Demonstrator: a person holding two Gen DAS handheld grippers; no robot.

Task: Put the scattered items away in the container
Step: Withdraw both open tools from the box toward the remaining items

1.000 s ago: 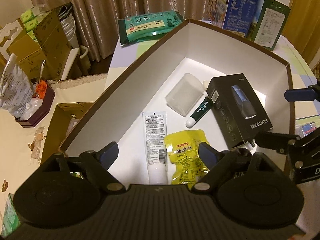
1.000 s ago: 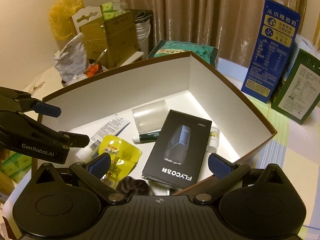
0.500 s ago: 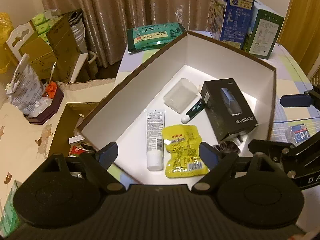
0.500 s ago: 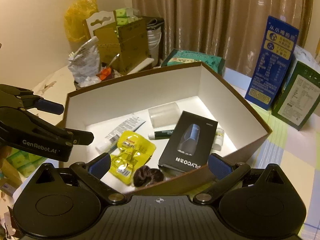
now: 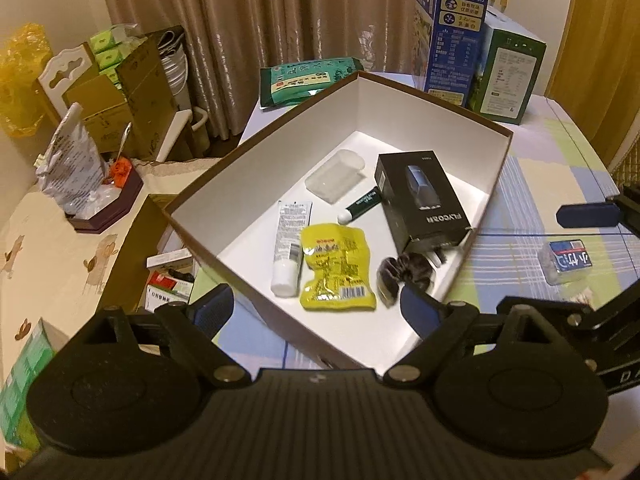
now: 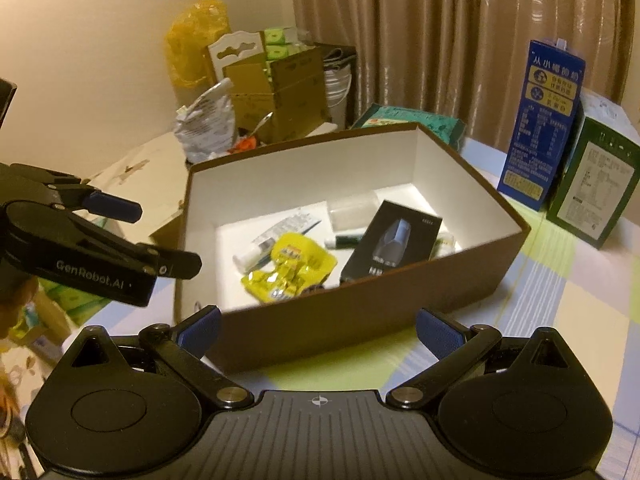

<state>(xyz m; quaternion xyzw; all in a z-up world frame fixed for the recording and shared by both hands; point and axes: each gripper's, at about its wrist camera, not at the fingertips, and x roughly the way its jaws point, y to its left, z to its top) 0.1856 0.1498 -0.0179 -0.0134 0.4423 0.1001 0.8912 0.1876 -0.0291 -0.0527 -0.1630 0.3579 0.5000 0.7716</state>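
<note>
1. Jaws of both the left gripper (image 5: 316, 309) and the right gripper (image 6: 318, 326) stand wide apart, holding nothing.
2. The brown box (image 5: 224, 250) sits on the table (image 5: 532, 204) — white inside.
3. In it lie a black carton (image 5: 422, 196), a yellow packet (image 5: 336, 266), a white tube (image 5: 289, 252) and a dark scrunchie (image 5: 400, 274).
4. A small blue-labelled packet (image 5: 568, 260) lies on the table outside the box.

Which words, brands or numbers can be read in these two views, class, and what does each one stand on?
"FLYCO" on the black box in the container.
"GenRobot.AI" on the left hand-held gripper, seen from the right wrist.
"MENTHOLATUM", only just legible, on the green lip balm stick.
Chinese headline characters on the blue carton.
Too small or blurred: white tube, yellow pouch, green carton, green packet.
</note>
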